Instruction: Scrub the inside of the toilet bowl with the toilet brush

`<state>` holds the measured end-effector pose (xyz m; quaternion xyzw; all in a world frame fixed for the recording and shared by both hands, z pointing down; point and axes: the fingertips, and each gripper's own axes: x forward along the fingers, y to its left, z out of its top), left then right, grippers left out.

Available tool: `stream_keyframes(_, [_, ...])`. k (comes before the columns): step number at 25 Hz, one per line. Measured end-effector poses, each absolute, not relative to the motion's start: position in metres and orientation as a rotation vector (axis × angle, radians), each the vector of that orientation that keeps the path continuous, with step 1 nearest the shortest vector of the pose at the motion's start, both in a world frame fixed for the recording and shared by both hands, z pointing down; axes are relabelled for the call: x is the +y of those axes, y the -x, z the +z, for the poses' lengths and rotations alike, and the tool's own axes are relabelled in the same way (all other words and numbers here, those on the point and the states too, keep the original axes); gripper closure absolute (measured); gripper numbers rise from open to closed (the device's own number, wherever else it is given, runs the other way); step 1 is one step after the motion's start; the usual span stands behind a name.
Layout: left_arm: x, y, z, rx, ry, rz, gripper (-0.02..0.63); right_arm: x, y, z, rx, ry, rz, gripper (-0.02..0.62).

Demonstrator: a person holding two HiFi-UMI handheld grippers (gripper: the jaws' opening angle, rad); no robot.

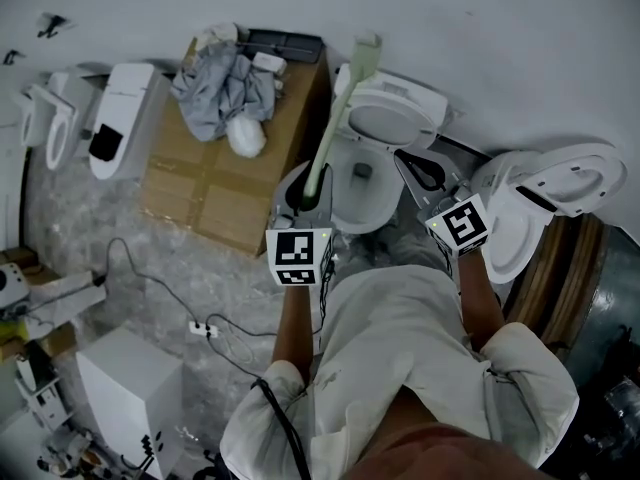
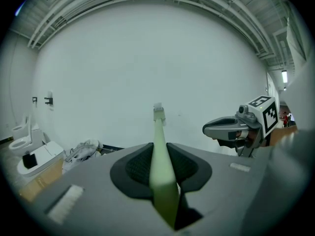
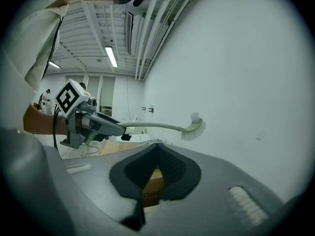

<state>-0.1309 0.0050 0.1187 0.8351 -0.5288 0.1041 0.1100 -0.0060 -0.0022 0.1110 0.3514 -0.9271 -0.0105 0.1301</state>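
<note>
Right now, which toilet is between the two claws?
The middle toilet, bowl open: left claw with the brush at its left rim, right claw at its right. The others stand off to either side.

No word, brand or number reads clearly anywhere. The only sign-like marks are the black-and-white square code patterns on the two marker cubes. In the head view these are the left cube (image 1: 298, 256) and the right cube (image 1: 459, 224), and each also shows in the other gripper's view, but they carry no letters or digits. Low in the right gripper view, the side of a brown cardboard box (image 3: 151, 185) bears a short line of dark print, perhaps three characters, too blurred to read
</note>
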Motion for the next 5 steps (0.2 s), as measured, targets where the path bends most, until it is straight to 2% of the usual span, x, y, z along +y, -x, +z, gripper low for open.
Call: stream_keyframes(5, [0.006, 0.118, 0.114, -1.55, -2.441, 0.304, 0.503, -0.008, -0.002, 0.102, -2.708, -1.019, -0.048, 0.594])
